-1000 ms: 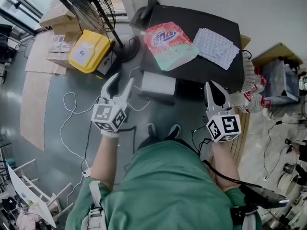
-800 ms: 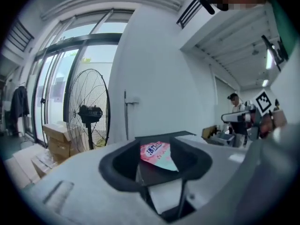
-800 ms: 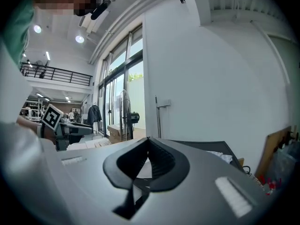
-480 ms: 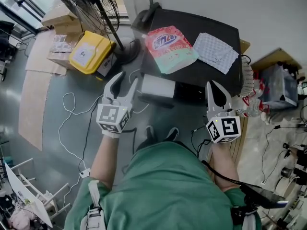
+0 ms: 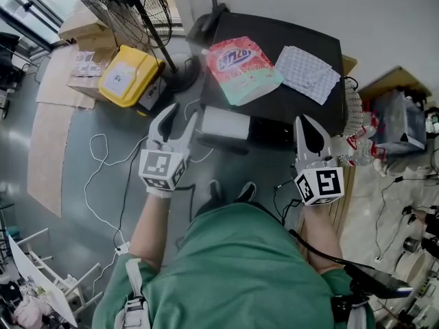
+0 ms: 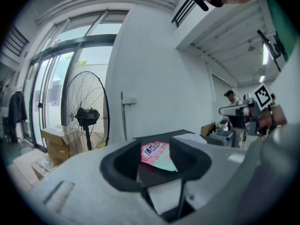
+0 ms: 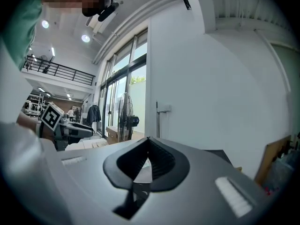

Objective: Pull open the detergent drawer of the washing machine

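Observation:
The washing machine's black top point(image 5: 288, 98) fills the upper middle of the head view. Its white detergent drawer point(image 5: 225, 122) juts out of the front toward me. My left gripper point(image 5: 180, 115) hovers just left of the drawer, apart from it. Its jaws have just been closing a little, still stand open, and have nothing between them. Through their gap point(image 6: 157, 161) I see the drawer point(image 6: 161, 196) and a pink detergent bag point(image 6: 157, 156). My right gripper point(image 5: 306, 123) is shut and empty before the machine's right front, its tips meeting point(image 7: 149, 142).
The detergent bag point(image 5: 243, 67) and a patterned cloth point(image 5: 307, 72) lie on the machine's top. A standing fan point(image 5: 130, 2) and a yellow box point(image 5: 127, 74) are at the left. White cables point(image 5: 103, 177) trail over the floor. Cluttered goods point(image 5: 398, 122) crowd the right.
My left gripper has drifted slightly right toward the drawer and rolled a little, its jaws a bit narrower. The drawer and the right gripper have stayed put.

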